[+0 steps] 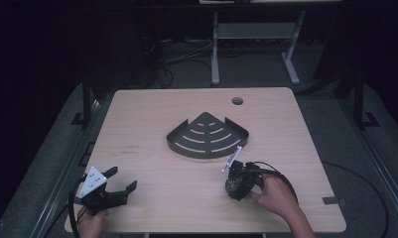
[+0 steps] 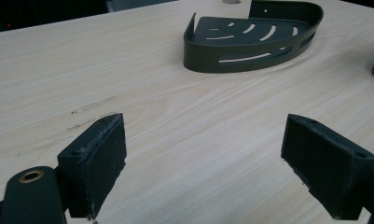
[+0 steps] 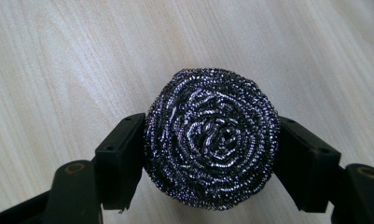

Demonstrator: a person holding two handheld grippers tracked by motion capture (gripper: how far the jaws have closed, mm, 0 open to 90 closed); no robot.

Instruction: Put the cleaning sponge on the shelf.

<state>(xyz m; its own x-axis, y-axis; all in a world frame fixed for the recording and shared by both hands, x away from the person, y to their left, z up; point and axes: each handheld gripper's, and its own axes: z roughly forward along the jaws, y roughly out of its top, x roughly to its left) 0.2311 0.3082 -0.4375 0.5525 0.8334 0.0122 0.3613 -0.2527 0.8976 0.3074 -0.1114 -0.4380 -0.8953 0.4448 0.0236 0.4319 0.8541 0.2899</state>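
A round steel-wool scourer (image 3: 211, 116) rests on the wooden table, and my right gripper (image 3: 208, 156) is shut on it, one black pad (image 3: 121, 156) pressed against each side. From above, the scourer (image 1: 231, 187) and the right gripper (image 1: 235, 189) lie near the table's front right, pointing down. A dark slotted corner shelf (image 1: 186, 148) sits at the table's middle, just beyond them. My left gripper (image 1: 122, 178) hovers at the front left, jaws spread wide with nothing between them. In the left gripper view, the left gripper (image 2: 205, 158) faces the shelf (image 2: 250, 63).
The wooden table (image 1: 152, 193) has a round cable hole (image 1: 237, 101) near its far edge and faint marks (image 1: 132, 148) at the left. A white desk frame (image 1: 215, 49) stands on the floor behind. Bare wood lies between the two grippers.
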